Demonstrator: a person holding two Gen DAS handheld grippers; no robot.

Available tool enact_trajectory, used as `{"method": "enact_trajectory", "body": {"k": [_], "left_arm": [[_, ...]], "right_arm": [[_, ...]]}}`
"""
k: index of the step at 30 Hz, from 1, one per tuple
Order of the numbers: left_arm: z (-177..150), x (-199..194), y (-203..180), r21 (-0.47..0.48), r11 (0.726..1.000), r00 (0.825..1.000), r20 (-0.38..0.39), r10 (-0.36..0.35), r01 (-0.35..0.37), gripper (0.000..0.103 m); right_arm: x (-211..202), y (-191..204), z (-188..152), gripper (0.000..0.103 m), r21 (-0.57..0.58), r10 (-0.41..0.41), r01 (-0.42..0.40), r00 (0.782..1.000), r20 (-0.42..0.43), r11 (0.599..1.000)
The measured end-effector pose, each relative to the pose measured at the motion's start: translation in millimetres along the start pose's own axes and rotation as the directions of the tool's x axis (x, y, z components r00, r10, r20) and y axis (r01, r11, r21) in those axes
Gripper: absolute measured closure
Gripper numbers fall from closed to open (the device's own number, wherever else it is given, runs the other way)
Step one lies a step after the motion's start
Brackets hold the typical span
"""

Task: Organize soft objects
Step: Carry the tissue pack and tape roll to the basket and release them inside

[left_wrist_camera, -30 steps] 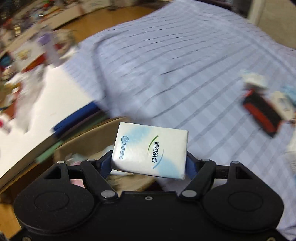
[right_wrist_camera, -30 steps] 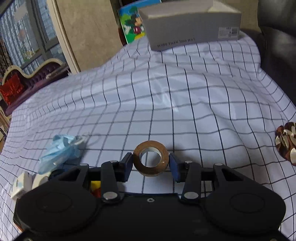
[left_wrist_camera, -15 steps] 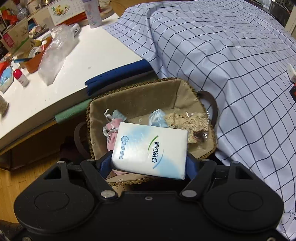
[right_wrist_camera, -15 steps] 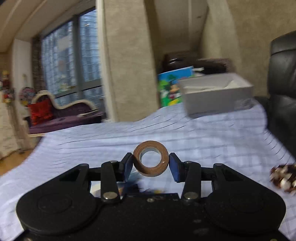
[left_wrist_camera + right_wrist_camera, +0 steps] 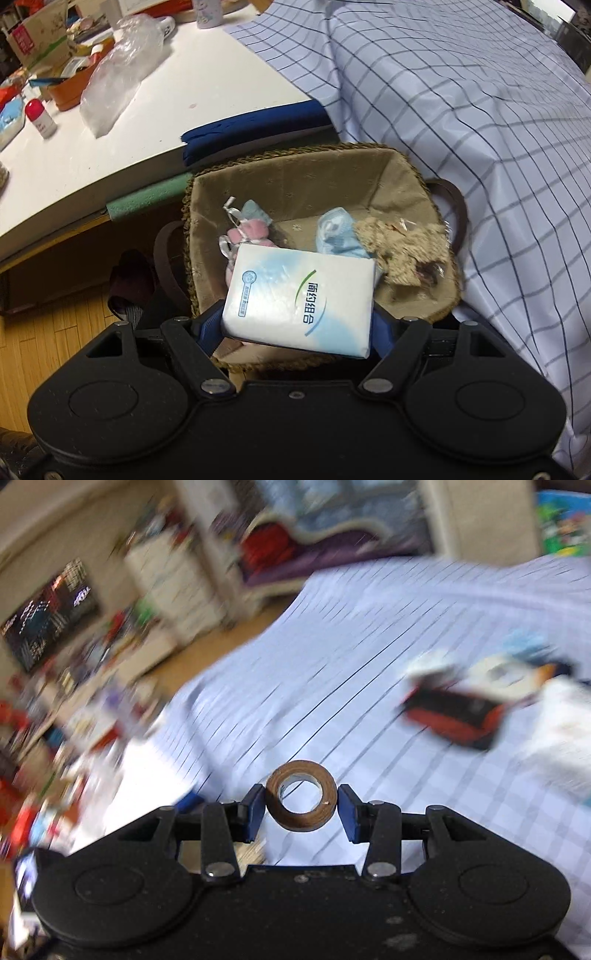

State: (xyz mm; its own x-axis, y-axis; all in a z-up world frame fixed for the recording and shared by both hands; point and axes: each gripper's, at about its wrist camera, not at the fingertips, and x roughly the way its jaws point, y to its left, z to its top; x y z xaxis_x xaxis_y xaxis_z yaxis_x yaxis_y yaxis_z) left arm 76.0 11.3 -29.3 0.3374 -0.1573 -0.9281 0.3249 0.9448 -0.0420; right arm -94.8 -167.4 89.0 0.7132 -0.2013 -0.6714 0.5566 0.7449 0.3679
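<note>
Soft white-and-blue tissue pack (image 5: 301,301), light and squashy, sits pinched by its short ends between left gripper (image 5: 295,325) fingers; right gripper (image 5: 301,806) clamps brown tape roll (image 5: 301,800).

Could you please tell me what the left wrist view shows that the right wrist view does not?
Only the left wrist view shows the left gripper holding a tissue pack above the lined basket, which already holds soft items, beside a white table.

Only the right wrist view shows the right gripper clamping a brown tape roll, with blurred items on the cloth.

Both show the checked cloth and black gripper bodies.
</note>
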Motion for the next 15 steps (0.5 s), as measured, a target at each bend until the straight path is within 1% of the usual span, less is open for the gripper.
{"method": "enact_trajectory", "body": {"k": [2, 6, 10, 13, 15], "left_arm": [[5.1, 3.1, 6.8, -0.012, 1.000, 1.000, 0.002, 0.000, 0.000, 0.031], [8.6, 10.9, 22.3, -0.051, 0.999, 1.000, -0.004, -0.003, 0.003, 0.031], [6.9, 19.8, 32.0, -0.083, 0.996, 1.000, -0.019, -0.016, 0.015, 0.031], [11.6, 22.8, 33.4, -0.089, 0.996, 1.000, -0.011, -0.007, 0.006, 0.031], [16.2, 23.8, 33.6, -0.092, 0.995, 1.000, -0.005, -0.022, 0.022, 0.031]], "right_arm": [[18.1, 28.4, -9.9, 0.061, -0.039, 0.023, -0.026, 0.997, -0.067, 0.999], [43.4, 67.3, -19.8, 0.061, -0.102, 0.040, -0.055, 0.988, -0.146, 0.993], [67.8, 85.6, -19.1, 0.061, -0.136, 0.049, -0.075, 0.981, -0.188, 0.988], [84.0, 100.4, -20.2, 0.061, -0.156, 0.055, -0.089, 0.976, -0.210, 0.984], [92.6, 105.5, -19.3, 0.061, -0.167, 0.055, -0.092, 0.975, -0.215, 0.982]]}}
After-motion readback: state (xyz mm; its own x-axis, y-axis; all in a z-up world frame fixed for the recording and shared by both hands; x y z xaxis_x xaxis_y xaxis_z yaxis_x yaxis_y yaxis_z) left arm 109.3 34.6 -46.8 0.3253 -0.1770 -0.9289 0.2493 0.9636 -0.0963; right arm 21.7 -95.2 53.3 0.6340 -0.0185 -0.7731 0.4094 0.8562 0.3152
